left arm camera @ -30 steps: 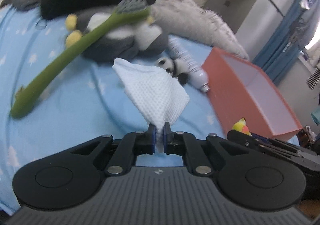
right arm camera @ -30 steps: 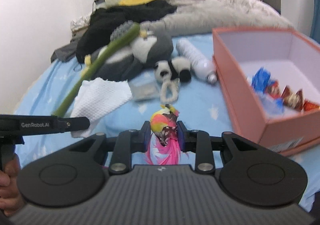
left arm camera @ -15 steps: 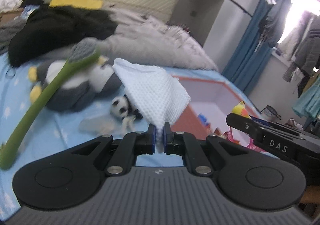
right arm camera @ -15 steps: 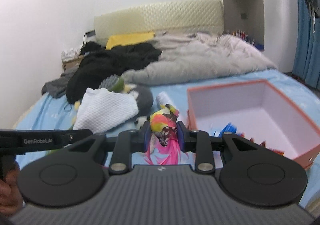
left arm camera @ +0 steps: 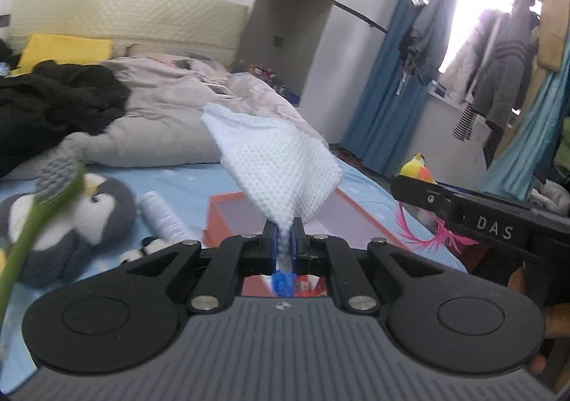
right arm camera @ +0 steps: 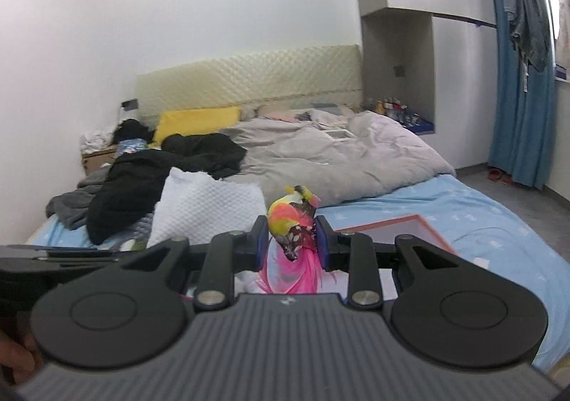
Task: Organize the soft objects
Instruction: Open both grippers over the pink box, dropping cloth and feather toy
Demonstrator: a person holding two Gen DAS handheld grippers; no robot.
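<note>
Raised since earlier: both grippers, now above the bed (right arm camera: 481,219). Left gripper (left arm camera: 284,237) pinches white cloth (left arm camera: 274,166); right gripper (right arm camera: 291,240) clamps toy bird (right arm camera: 292,223), presumably bound for orange box (left arm camera: 228,219) at 6 o'clock.

White cloth (left arm camera: 274,162), feathered bird toy (right arm camera: 293,223), both aloft

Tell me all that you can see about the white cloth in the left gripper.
The white cloth is thin, soft-looking fabric with a dotted waffle texture. The left gripper is shut on one bunched corner; from there the cloth fans upward and stands in the air above the orange box. Nothing else touches it. It looks clean and creased.
</note>
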